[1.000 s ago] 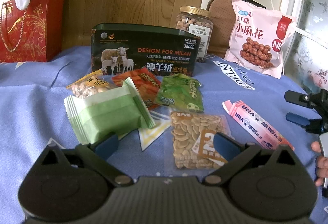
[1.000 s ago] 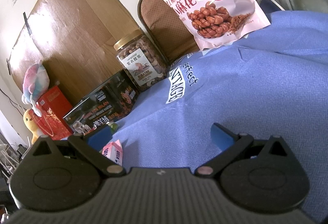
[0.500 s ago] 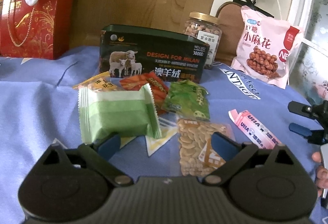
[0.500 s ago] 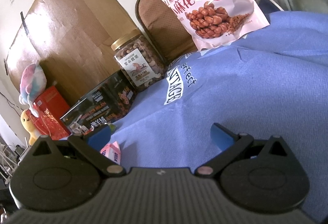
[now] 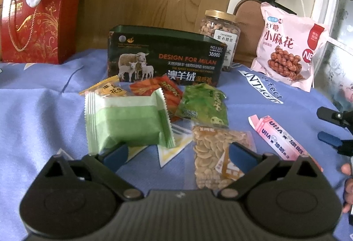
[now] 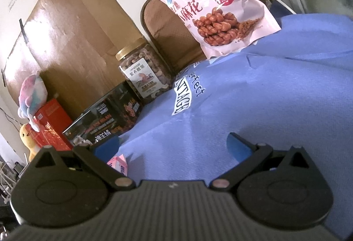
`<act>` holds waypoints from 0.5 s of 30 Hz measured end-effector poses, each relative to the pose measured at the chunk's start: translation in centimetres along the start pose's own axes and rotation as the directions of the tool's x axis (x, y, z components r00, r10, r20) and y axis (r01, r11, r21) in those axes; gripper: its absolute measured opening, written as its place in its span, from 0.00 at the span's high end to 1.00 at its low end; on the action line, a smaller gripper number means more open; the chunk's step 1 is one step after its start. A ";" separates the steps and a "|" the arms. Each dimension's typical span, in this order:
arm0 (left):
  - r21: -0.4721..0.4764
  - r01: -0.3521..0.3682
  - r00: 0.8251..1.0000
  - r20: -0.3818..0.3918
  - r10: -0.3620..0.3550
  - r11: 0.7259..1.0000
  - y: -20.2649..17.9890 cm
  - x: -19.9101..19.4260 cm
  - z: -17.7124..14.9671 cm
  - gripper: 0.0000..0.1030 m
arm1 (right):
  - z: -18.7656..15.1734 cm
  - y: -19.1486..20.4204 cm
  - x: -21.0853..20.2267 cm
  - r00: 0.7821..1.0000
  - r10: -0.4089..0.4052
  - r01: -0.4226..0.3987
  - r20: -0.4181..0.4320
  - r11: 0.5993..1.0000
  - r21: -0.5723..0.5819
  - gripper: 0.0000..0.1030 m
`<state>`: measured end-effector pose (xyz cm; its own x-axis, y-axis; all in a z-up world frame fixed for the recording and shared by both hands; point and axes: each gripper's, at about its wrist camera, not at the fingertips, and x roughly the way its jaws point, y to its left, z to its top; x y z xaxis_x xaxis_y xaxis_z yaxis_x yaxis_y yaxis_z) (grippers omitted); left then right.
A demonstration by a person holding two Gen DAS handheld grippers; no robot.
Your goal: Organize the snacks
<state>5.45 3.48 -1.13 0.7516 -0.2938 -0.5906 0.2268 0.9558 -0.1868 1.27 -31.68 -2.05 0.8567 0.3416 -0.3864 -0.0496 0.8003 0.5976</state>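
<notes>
Left gripper (image 5: 177,151) hovering low over blue cloth-covered bench (image 5: 39,113), jaws spread wide, gripping nothing. Pale green wrapped cake packet (image 5: 126,120) lying just ahead of its left finger; clear packet of pale seeds (image 5: 215,152) lying between fingers, nearer right one. Orange-red packet (image 5: 158,92), yellow peanut packet (image 5: 106,90) and green packet (image 5: 204,104) lying farther ahead, before dark green tin box (image 5: 165,58). Long pink carton (image 5: 280,138) lying to right. Right gripper (image 6: 174,146) released, empty, over bare cloth.
</notes>
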 end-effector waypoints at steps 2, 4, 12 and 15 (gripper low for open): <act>-0.007 0.003 1.000 0.004 -0.002 1.000 0.1 -0.1 0.0 0.01 | 0.0 0.1 0.1 1.000 -0.005 0.005 -0.003 1.000 -0.008 0.00; -0.009 0.004 1.000 0.004 -0.004 1.000 0.2 -0.1 0.0 0.01 | 0.0 0.1 0.1 1.000 -0.005 0.005 -0.004 1.000 -0.008 0.00; -0.016 0.012 1.000 0.005 -0.012 1.000 0.3 -0.1 0.0 0.00 | 0.1 0.1 0.2 1.000 -0.005 0.005 -0.004 1.000 -0.008 0.00; -0.023 0.019 1.000 0.009 -0.018 1.000 0.4 -0.2 0.0 0.00 | 0.1 0.0 0.1 1.000 -0.024 0.024 0.007 1.000 0.001 0.00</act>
<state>5.42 3.94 -1.08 0.7530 -0.3112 -0.5798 0.2263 0.9498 -0.2159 1.47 -31.70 -2.01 0.8614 0.3186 -0.3955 -0.0284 0.8077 0.5889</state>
